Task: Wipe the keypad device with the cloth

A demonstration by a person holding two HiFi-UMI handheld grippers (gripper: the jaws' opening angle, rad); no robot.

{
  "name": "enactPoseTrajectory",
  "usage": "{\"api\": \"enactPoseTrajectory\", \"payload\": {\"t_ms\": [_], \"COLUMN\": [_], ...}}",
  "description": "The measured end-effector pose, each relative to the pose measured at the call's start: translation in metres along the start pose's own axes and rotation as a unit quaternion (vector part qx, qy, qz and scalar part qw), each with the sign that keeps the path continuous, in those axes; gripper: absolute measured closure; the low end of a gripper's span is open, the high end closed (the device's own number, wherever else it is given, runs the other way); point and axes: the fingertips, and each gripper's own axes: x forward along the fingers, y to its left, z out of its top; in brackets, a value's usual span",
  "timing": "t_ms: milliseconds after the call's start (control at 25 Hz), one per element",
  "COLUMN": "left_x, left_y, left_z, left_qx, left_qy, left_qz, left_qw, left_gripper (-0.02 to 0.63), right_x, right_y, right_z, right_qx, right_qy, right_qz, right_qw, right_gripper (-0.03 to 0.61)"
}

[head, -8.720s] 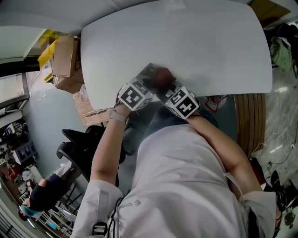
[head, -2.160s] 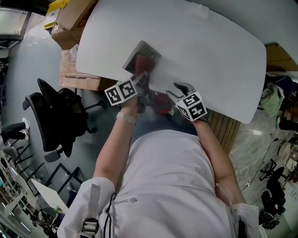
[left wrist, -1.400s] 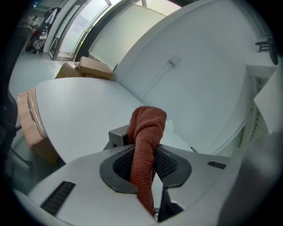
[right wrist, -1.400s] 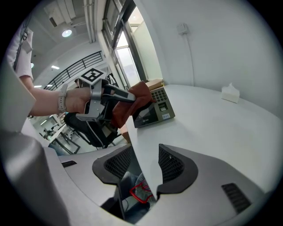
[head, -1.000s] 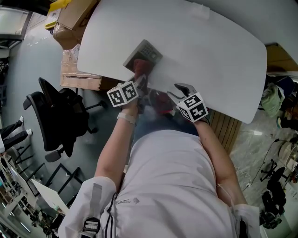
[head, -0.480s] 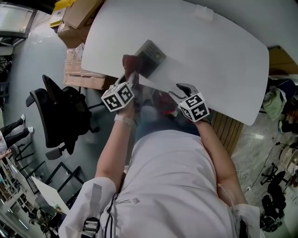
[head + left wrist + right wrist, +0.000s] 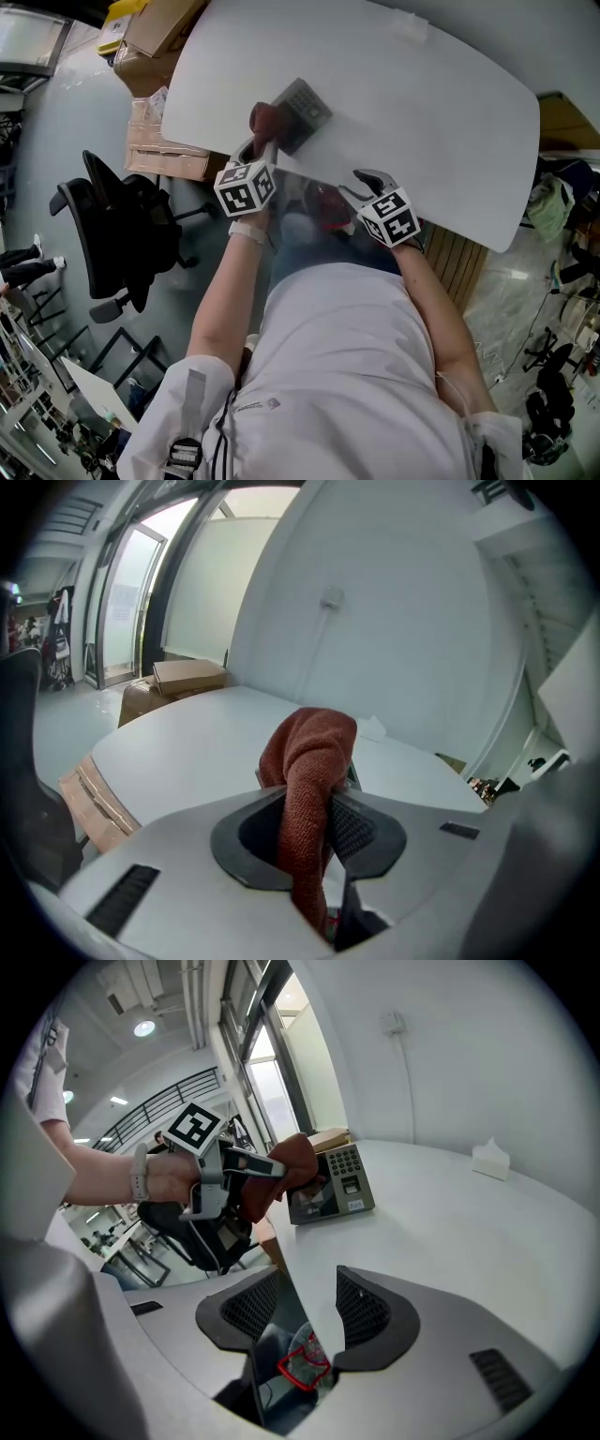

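crumpled rust-red cloth (image 7: 263, 119) at flat grey keypad device (image 7: 305, 100) edge

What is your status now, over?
Left gripper shut on red cloth, cloth at keypad device. Right gripper open, empty, by table edge. Nothing in the way.

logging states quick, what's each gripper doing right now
Left gripper: shut on the rust-red cloth.
Right gripper: open, holding nothing.

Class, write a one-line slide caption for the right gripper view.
Left gripper holds the red cloth at the keypad device on the white table; right gripper hangs open at the table's edge.
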Motion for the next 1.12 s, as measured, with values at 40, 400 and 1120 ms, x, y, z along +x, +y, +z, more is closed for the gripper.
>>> {"api": "enactPoseTrajectory", "payload": {"t_ms": [40,400,1120], "left_x": [0.002,0.017,-0.045], "left_y": [-0.002,-0.015,-0.07], "left_z": [-0.004,-0.049,-0.04], "left_qx": [0.003,-0.003,-0.021], "left_qy": [0.007,0.073,0.031], "left_qz": [-0.003,-0.038,-0.105], "left_qw": [1.0,0.9966,0.9937], "left_gripper": [0.525,0.526,0.525], "right_x": [0.0,0.0,-0.057], "right_y": [0.0,-0.002,-0.011], "right_z": [-0.001,-0.005,0.029], "right_qx": [0.0,0.003,0.038], "right_qy": [0.0,0.004,-0.122], "right_qz": [0.0,-0.004,0.002], "right_qw": [1.0,1.0,0.992], "right_gripper": [0.385,0.385,0.385]}}
